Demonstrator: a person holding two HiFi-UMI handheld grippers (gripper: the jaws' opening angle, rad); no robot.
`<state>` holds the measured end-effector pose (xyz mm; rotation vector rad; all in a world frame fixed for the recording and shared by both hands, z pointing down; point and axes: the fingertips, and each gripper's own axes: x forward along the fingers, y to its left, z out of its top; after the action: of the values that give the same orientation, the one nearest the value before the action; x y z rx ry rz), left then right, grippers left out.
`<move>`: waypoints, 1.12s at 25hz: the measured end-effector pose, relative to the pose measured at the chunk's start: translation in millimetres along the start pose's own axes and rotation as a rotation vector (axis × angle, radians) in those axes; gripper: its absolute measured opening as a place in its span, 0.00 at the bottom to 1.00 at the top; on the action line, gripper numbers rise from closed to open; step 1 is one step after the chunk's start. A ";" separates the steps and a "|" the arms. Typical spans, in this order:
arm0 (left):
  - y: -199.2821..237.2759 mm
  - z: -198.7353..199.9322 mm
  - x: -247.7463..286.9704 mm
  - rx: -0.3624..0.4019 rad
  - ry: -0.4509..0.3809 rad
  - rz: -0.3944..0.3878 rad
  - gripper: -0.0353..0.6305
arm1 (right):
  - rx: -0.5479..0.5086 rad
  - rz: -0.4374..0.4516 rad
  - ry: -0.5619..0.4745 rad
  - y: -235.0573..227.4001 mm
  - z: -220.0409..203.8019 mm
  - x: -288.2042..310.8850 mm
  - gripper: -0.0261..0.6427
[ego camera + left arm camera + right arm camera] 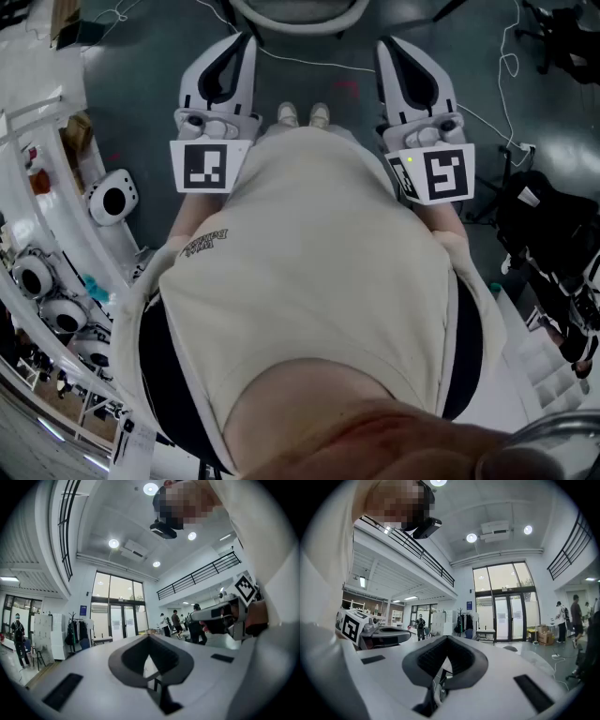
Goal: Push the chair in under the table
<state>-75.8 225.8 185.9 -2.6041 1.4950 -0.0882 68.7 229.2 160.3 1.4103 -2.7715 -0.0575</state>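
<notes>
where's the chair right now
In the head view the chair shows as a curved rim at the top edge, centre, just ahead of the person's shoes and beyond the tips of the left gripper and right gripper.

The head camera looks steeply down over the person's cream shirt [309, 262] to the dark grey floor [141, 56]. Each gripper camera rides close behind its white jaws, facing level into a hall. Both share the tall glass doors [117, 620]; each also sees the other: the right gripper [197, 616], the left gripper [403, 635].

Chair [298, 19]: only a curved rim, cut by the top edge.
Shoes [302, 114]: near chair, 2 toes show; rest behind torso [309, 281].
</notes>
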 end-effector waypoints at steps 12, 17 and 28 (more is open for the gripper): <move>-3.1 -3.5 8.5 -0.031 0.009 0.016 0.07 | 0.019 0.002 -0.002 -6.8 -7.1 1.6 0.05; -10.7 -6.2 13.3 -0.040 0.025 0.013 0.07 | 0.036 -0.006 -0.002 -16.3 -9.0 -2.8 0.05; -30.9 -12.4 39.3 -0.034 0.024 0.001 0.07 | 0.003 -0.004 0.013 -44.3 -24.0 -11.3 0.05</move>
<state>-31.1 206.2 202.1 -2.6379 1.5187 -0.0947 112.1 211.8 182.0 1.4119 -2.7595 -0.0433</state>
